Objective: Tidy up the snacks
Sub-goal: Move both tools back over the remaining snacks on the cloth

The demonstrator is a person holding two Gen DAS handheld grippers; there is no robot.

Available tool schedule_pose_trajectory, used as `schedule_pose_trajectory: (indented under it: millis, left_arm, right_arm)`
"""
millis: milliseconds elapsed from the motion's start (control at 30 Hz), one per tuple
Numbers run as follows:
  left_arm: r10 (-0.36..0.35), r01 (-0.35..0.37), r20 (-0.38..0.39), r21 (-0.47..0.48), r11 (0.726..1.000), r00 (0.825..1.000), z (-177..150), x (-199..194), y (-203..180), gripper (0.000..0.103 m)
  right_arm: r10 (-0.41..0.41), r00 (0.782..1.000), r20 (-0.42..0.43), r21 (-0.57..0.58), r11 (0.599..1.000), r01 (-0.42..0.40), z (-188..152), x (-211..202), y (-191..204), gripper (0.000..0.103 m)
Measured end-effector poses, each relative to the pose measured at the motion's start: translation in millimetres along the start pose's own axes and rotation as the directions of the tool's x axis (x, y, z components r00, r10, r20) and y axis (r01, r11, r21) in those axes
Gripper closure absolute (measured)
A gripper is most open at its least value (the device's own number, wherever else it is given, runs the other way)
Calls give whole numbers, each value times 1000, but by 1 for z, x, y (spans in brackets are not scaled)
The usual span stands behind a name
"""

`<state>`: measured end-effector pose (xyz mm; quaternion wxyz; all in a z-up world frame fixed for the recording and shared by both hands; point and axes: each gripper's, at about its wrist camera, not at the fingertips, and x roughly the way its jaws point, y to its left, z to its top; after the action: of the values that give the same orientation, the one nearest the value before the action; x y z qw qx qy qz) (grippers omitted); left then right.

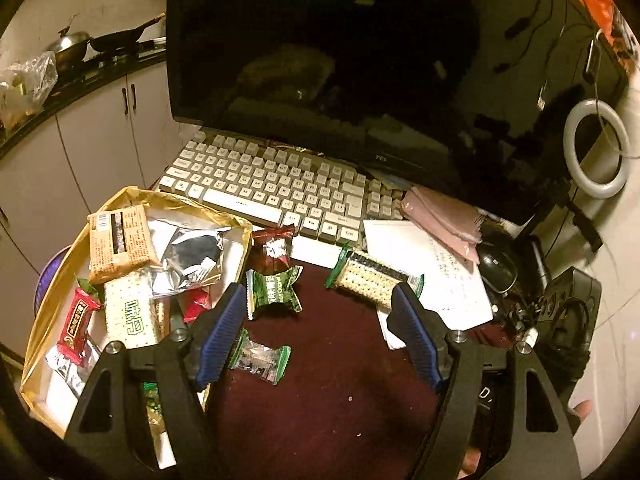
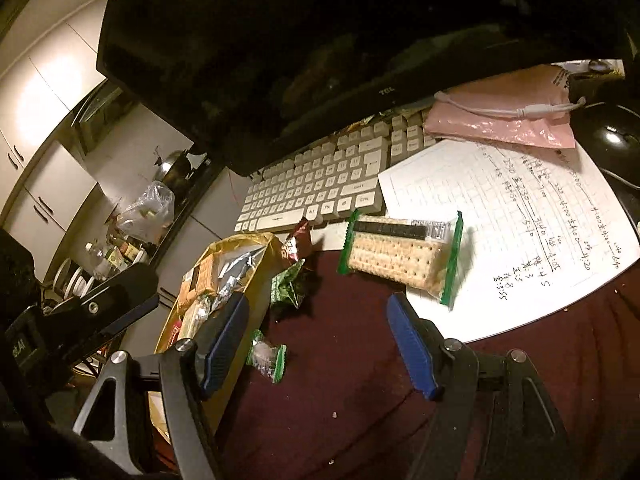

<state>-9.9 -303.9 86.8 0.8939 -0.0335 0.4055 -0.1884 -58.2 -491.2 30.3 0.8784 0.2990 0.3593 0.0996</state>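
**Both tools spread above loose snacks, gold box at left**

Left tool (image 1: pixel 320 312): blue pads wide apart, nothing between them, hovering over the dark red counter (image 1: pixel 332 392). Right tool (image 2: pixel 316 320): likewise spread and empty-handed, over the same counter.

Gold box (image 1: pixel 52 320) sits at the counter's left edge, lid off. Inside: an orange cracker pack (image 1: pixel 120 244), a crumpled silver wrapper (image 1: pixel 192 256), a white-and-green cracker pack (image 1: pixel 130 312), a red snack (image 1: pixel 76 326), plus smaller pieces partly hidden under the left tool's near finger.

Loose on the counter, outside the box:
- dark red candy (image 1: pixel 276 242), just beside the box's far right corner, touching the keyboard's front edge
- green wrapped snack (image 1: pixel 274 290), just in front of the red candy
- clear candy with green ends (image 1: pixel 260 358), beside the left tool's left pad
- long cracker pack with green ends (image 2: pixel 400 256), one end resting on the handwritten paper (image 2: pixel 520 220)

Behind: keyboard (image 1: pixel 272 188), dark monitor (image 1: pixel 360 60), pink pouch (image 2: pixel 500 120), black mouse (image 1: pixel 498 266).
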Motion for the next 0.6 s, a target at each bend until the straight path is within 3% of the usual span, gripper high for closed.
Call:
schedule_pose_trajectory:
  millis: [233,600]
  left_arm:
    - [10,-10,-12,10,1000,1000,3,3,-6,28]
    - [-7,7,-4,16,1000,1000,1,-8,-2,27]
  right_arm:
    - [-22,1000,-22,68,997,24,0,1,-21,31]
    - [-44,999,-8,49,998,44,4,-6,-14,31]
